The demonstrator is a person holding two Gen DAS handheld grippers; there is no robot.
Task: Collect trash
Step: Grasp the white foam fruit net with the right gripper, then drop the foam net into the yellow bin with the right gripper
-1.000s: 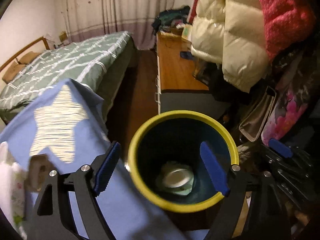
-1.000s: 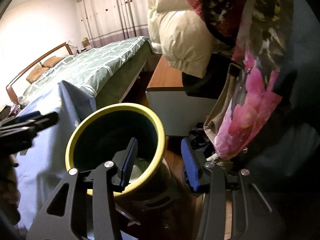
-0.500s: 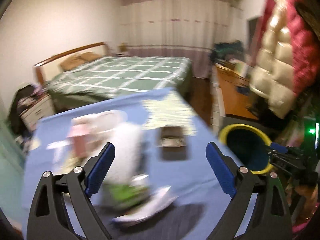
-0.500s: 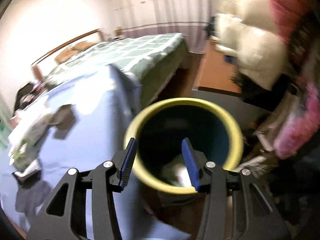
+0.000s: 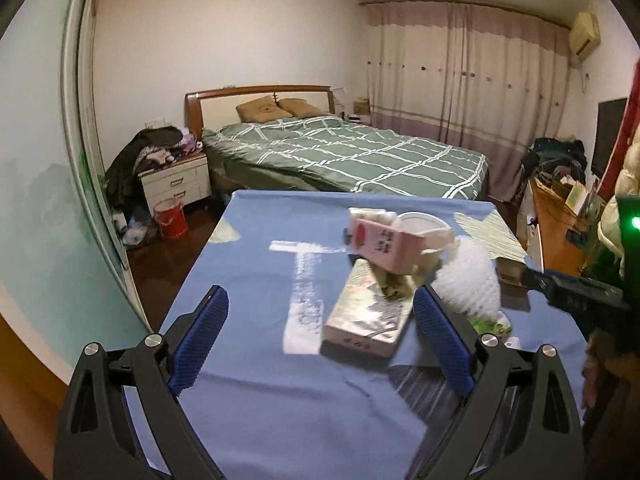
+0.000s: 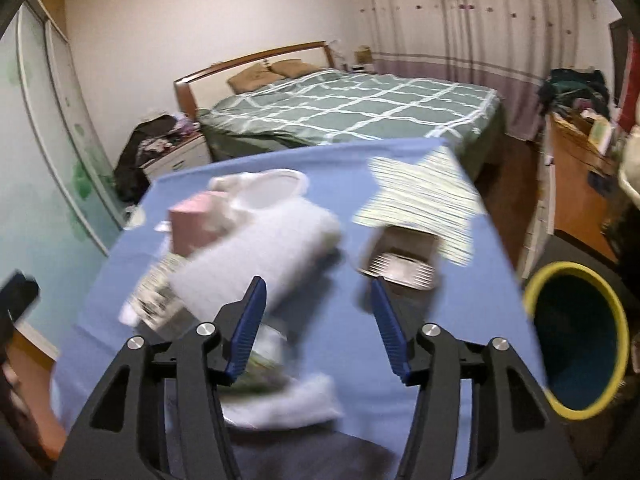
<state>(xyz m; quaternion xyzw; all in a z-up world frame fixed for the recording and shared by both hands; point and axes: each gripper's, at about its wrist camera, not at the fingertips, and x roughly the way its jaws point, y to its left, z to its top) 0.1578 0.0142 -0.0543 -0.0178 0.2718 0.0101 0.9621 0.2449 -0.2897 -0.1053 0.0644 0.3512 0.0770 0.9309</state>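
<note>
A pile of trash lies on a blue cloth-covered table [image 5: 248,360]: a flat silver carton [image 5: 368,312], a pink carton [image 5: 386,246] [image 6: 198,220], a white cup [image 5: 424,226], a white foam sleeve [image 5: 470,280] [image 6: 264,252] and a small brown box [image 6: 402,256]. My left gripper [image 5: 320,344] is open and empty above the table, just short of the silver carton. My right gripper [image 6: 320,328] is open and empty, over the table between the foam sleeve and the brown box. The yellow-rimmed dark bin [image 6: 576,344] stands off the table's right edge.
A bed with a green checked cover [image 5: 344,156] stands behind the table. A nightstand with clothes [image 5: 174,176] and a red bucket [image 5: 172,218] are at the left. A wooden desk with clutter [image 5: 560,220] lines the right side.
Both grippers swung away from the bin to the left and now face the table and its trash. The right gripper's jaws have opened wider. The bin moved to the right edge of view.
</note>
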